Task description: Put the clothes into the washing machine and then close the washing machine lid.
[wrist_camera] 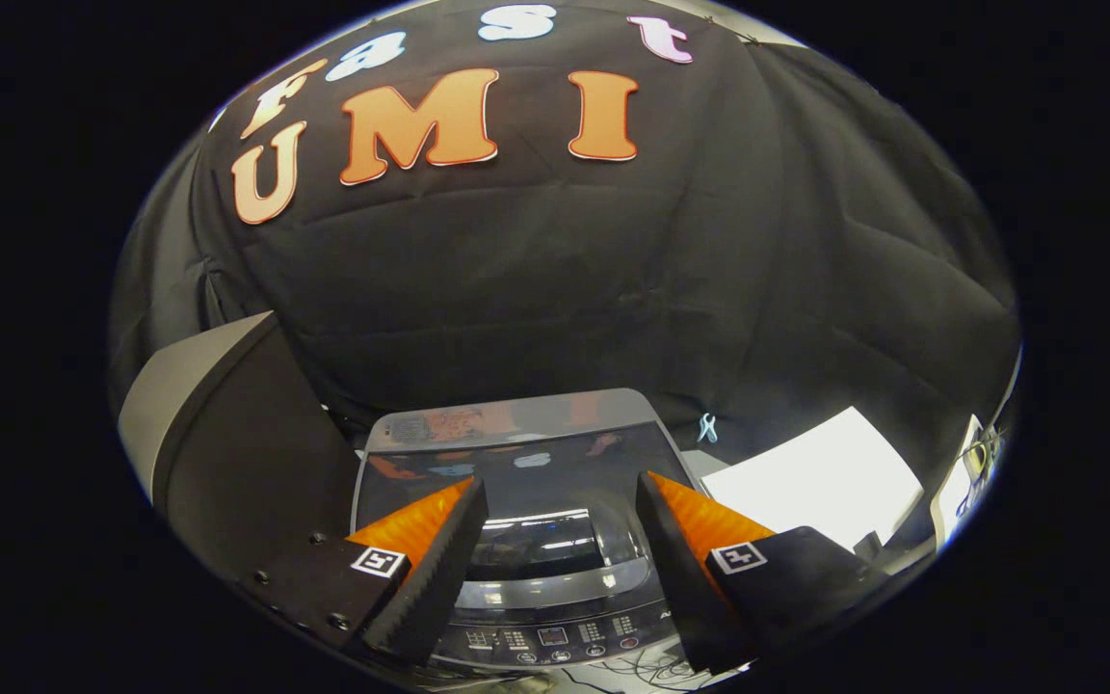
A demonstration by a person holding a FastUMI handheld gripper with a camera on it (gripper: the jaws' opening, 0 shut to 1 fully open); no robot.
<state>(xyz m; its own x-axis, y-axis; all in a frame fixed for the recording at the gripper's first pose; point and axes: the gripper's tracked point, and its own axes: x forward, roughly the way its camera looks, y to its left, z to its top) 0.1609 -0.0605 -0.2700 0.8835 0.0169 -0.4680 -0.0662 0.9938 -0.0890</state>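
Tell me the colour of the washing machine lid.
The washing machine lid is dark, glossy glass in a grey frame, seen in the gripper view beyond the open gripper.

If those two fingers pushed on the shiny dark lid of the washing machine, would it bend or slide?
The glossy dark glass-like washing machine lid probably stays stiff; it reflects sharply, like a hard panel. That sheen suggests it is slippery. It lies flat and closed, so likely won't shift. The open gripper hovers above.

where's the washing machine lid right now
In the gripper view, the washing machine lid lies closed just beyond the open gripper, above the control panel.
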